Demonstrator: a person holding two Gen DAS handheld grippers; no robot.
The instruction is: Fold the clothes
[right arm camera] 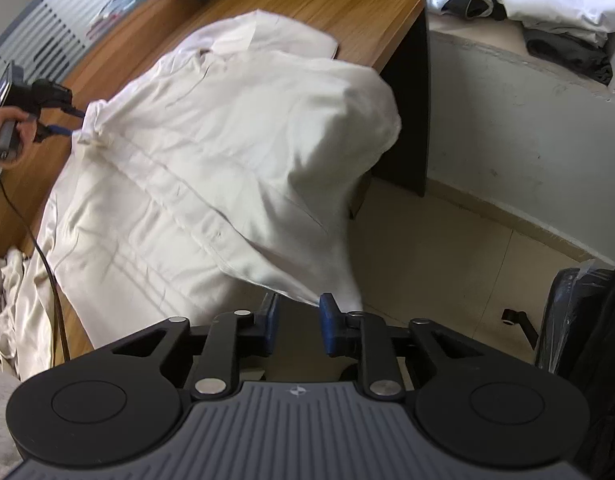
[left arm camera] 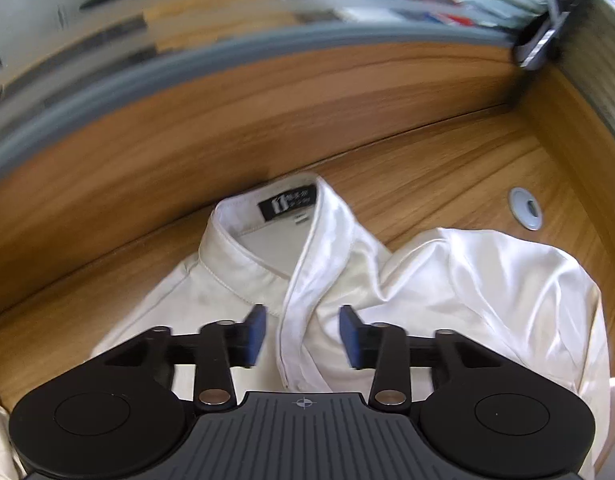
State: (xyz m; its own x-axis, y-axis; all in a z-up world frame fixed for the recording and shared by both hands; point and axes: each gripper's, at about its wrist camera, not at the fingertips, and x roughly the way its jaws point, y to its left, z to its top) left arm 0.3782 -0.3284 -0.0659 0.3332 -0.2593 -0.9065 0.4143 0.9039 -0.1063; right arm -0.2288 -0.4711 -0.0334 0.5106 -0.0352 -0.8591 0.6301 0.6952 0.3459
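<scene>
Left hand-held gripper [left arm camera: 302, 336] faces shirt [left arm camera: 347, 280] collar, placket lengthwise.

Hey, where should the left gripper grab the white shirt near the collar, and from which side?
Take the shirt by the front placket edge just below the collar, coming straight forward and down. That raised fold lies between the open left gripper fingers, running along their direction, so it should pinch easily.

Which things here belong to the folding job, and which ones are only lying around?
For the job:
- white shirt spread on the desk
- left gripper, open above the collar
- right gripper, open at the hem

Lying about:
- clothes pile on the ledge
- cable grommet in the wooden desk
- black chair
</scene>
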